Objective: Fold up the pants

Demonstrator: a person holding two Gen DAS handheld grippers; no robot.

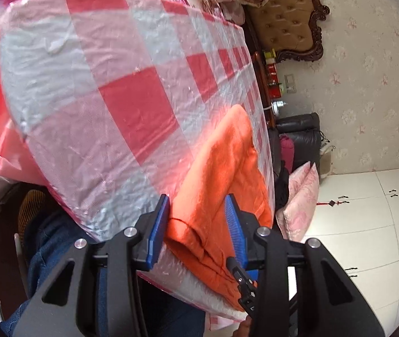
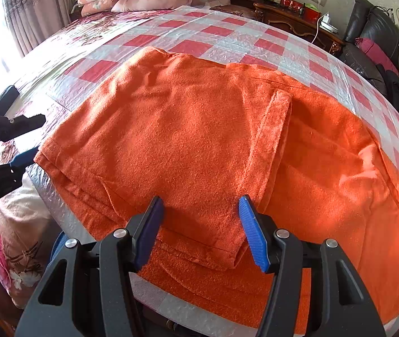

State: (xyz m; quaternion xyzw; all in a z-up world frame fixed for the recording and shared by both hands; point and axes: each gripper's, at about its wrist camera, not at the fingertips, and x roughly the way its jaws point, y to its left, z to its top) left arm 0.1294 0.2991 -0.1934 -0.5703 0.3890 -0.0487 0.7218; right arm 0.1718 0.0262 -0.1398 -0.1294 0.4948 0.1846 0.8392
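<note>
Because folding needs a flat, firm bed, the checked plastic sheet (image 2: 227, 32) covers the mattress from nine to three o'clock, and the orange pants (image 2: 199, 140) lie on it, already doubled over. At six o'clock the right gripper (image 2: 199, 224) straddles a folded edge, jaws apart; the left gripper (image 1: 196, 224) likewise gapes around the hem, gripping nothing.

From my end, the orange terry-cloth pants (image 2: 199, 140) run off the bottom and right edges of the right wrist view, and my right tongs (image 2: 200, 205) cover part of the near hem. On the left wrist view, the left tongs (image 1: 196, 205) hide the pants' near end, and the small items on the dark wooden nightstand (image 1: 272, 81) are too tiny to identify.
</note>
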